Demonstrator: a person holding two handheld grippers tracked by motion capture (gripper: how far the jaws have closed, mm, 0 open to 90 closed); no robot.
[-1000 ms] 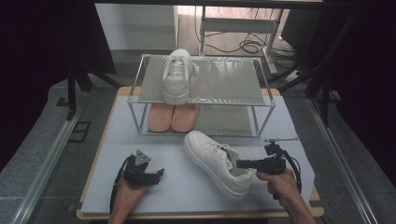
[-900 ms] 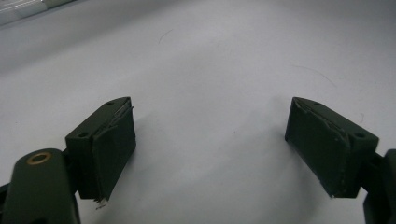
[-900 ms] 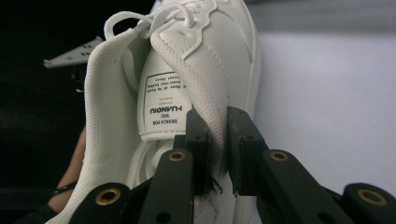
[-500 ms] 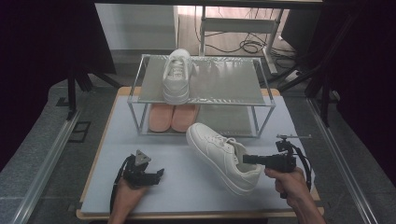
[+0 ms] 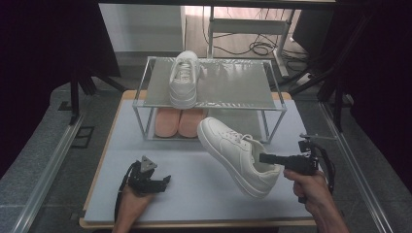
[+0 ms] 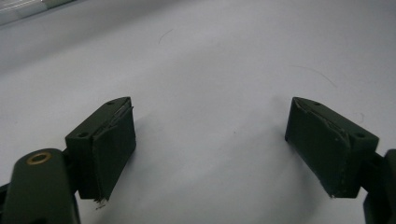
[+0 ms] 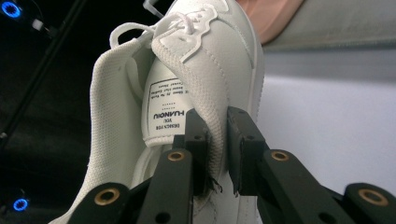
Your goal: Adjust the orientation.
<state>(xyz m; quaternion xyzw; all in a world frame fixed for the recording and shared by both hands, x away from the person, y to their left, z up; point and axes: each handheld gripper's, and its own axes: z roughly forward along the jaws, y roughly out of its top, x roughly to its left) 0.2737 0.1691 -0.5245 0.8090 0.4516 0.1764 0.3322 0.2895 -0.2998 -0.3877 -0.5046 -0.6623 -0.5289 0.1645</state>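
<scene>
Comparing with half a second ago, I see my left tool (image 5: 163, 180) unmoved on the pale grey table (image 5: 194, 194), while the white leather lace-up sneaker (image 5: 236, 155) has risen and travelled toward the rack, its toe now close to the front rail.

Going left to right: the left tool rests low near the table's front edge, jaws spread wide with nothing between them; the left gripper view shows bare table between its two pads (image 6: 112, 144).

In the middle stands the silver wire-frame shoe rack (image 5: 145, 116), a second white sneaker (image 5: 183, 80) on its top shelf and a pair of salmon-pink insoles (image 5: 179, 121) beneath it.

The held sneaker hangs tilted above the table, toe up toward the rack, heel low. My right tool (image 5: 263, 157) has its jaws pinched narrow on the mesh collar at the heel opening, seen close in the right gripper view (image 7: 217, 140).
</scene>
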